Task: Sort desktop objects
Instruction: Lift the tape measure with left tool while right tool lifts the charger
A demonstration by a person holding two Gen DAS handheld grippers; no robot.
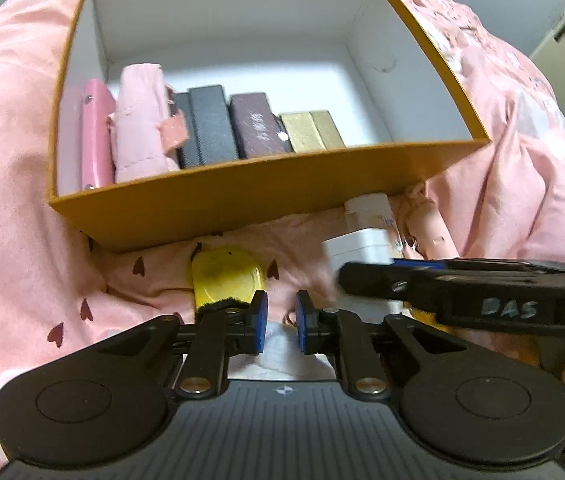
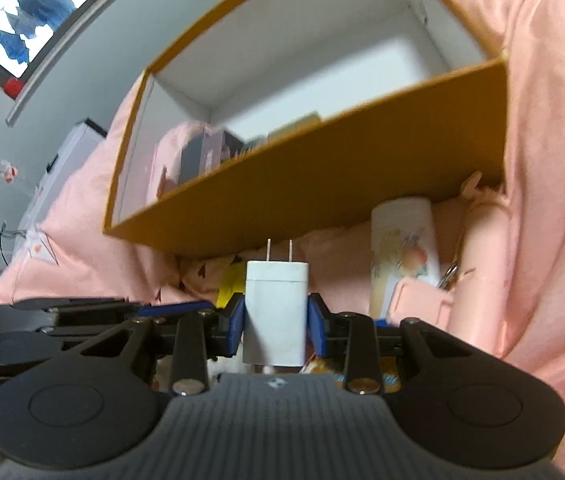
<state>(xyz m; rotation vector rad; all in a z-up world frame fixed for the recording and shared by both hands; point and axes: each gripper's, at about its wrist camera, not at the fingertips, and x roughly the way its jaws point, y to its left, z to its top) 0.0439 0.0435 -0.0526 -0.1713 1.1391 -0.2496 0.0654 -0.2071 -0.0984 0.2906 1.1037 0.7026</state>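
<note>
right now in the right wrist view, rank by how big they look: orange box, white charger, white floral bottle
1. orange box
2. white floral bottle; white charger: look alike in size, and the charger, gripped in the right tool, sits nearer the camera.

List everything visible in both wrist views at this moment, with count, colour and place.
box: 1, orange outside, white inside, on the bedding
cases: about six, pink, black, maroon, gold, along the box's near wall
charger: 1, white, prongs up, between right tool's fingers
yellow object: 1, on bedding before the box
printed tube: 1, white, beside the box
bedding: pink, under everything
left tool: open, empty
right tool: shut on charger
</note>
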